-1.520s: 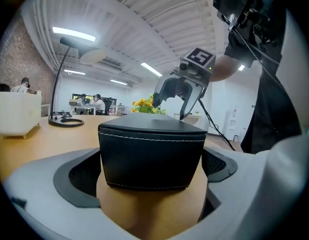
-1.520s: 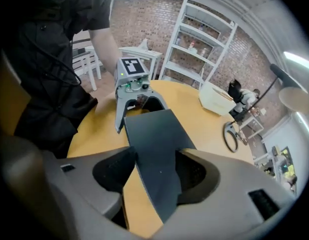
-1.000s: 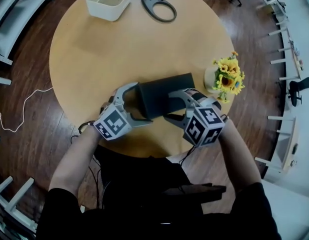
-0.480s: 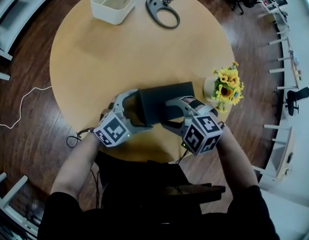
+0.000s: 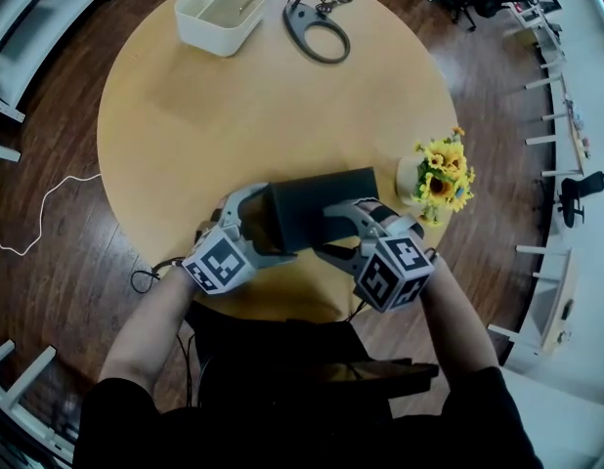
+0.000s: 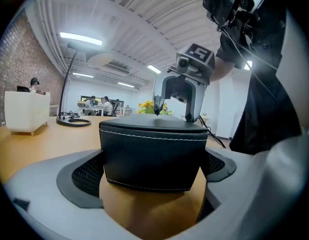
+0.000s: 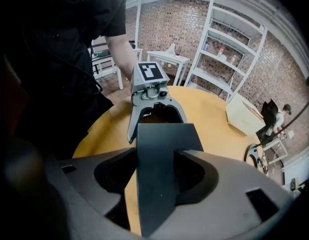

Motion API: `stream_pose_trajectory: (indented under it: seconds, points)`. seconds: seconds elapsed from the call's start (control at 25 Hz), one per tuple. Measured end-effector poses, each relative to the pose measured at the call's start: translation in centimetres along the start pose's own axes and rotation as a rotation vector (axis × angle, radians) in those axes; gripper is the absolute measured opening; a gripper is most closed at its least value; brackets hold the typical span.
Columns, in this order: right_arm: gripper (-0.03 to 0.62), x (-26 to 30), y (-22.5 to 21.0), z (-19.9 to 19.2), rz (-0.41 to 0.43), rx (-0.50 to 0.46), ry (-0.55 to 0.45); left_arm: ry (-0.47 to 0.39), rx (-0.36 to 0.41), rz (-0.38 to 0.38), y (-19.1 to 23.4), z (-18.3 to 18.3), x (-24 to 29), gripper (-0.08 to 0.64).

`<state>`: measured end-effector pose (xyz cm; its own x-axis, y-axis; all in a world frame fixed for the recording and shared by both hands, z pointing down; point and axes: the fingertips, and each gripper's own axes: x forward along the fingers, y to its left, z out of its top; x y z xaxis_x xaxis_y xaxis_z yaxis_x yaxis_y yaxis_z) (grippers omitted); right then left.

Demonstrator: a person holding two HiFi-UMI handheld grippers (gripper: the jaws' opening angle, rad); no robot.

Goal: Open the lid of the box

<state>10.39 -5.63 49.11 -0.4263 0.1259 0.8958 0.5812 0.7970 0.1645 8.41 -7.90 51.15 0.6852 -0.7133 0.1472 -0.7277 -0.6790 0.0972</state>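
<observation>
A black box (image 5: 317,203) with white stitching lies near the front of the round wooden table (image 5: 234,106), lid down. My left gripper (image 5: 280,221) straddles its left end; in the left gripper view the box (image 6: 152,154) fills the gap and both pads lie against its sides. My right gripper (image 5: 326,231) reaches over the box from the right, one finger on top and one at the front edge. Its jaws are closing with the box (image 7: 157,154) between them, and a strip of table still shows beside the left jaw. The right gripper (image 6: 174,113) faces the left one across the lid.
A pot of sunflowers (image 5: 434,174) stands just right of the box. At the table's far edge sit a white tray (image 5: 224,8) and a grey ring-shaped stand with a cable (image 5: 317,27). A white cable (image 5: 48,203) lies on the wooden floor at left.
The left gripper has moved right, from beside the box to around its left end. The right gripper has shifted slightly left and its jaws have narrowed. The box has stayed put.
</observation>
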Motion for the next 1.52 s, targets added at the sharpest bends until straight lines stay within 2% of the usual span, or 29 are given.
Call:
stream_pose_trajectory:
  seconds: [0.28, 0.44, 0.56, 0.72, 0.84, 0.88, 1.0, 1.24, 1.36, 1.52]
  points:
    - [0.236, -0.3, -0.1, 0.1, -0.006, 0.015, -0.013, 0.007, 0.010, 0.006, -0.1, -0.1, 0.1, 0.589]
    - [0.238, -2.2, -1.0, 1.0, -0.035, 0.108, -0.070, 0.011, 0.015, 0.003, 0.0, -0.2, 0.2, 0.589]
    - [0.241, -3.8, -1.9, 1.5, -0.054, 0.106, -0.115, 0.011, 0.013, 0.003, 0.1, -0.3, 0.1, 0.589]
    - [0.241, -7.1, -5.0, 3.1, -0.167, 0.133, -0.202, 0.008, 0.009, -0.001, 0.0, -0.3, 0.1, 0.591]
    - [0.163, -8.7, -9.1, 3.7, -0.300, 0.177, -0.241, 0.012, 0.008, -0.003, 0.0, -0.5, 0.1, 0.594]
    - [0.160, -8.6, -10.3, 3.4, -0.326, 0.189, -0.229, 0.015, 0.006, -0.003, 0.0, -0.5, 0.2, 0.594]
    - [0.158, -7.5, -12.7, 2.8, -0.346, 0.216, -0.196, 0.026, -0.002, -0.006, -0.1, -0.8, 0.2, 0.595]
    - [0.155, -6.8, -14.8, 2.5, -0.417, 0.279, -0.206, 0.060, -0.028, -0.017, -0.1, -1.0, 0.4, 0.606]
    - [0.155, -7.3, -15.2, 2.9, -0.437, 0.270, -0.235, 0.084, -0.060, -0.018, -0.1, -1.2, -0.4, 0.592]
    - [0.155, -9.2, -15.2, 2.9, -0.487, 0.268, -0.293, 0.079, -0.067, 0.006, 0.2, 0.3, -2.5, 0.577]
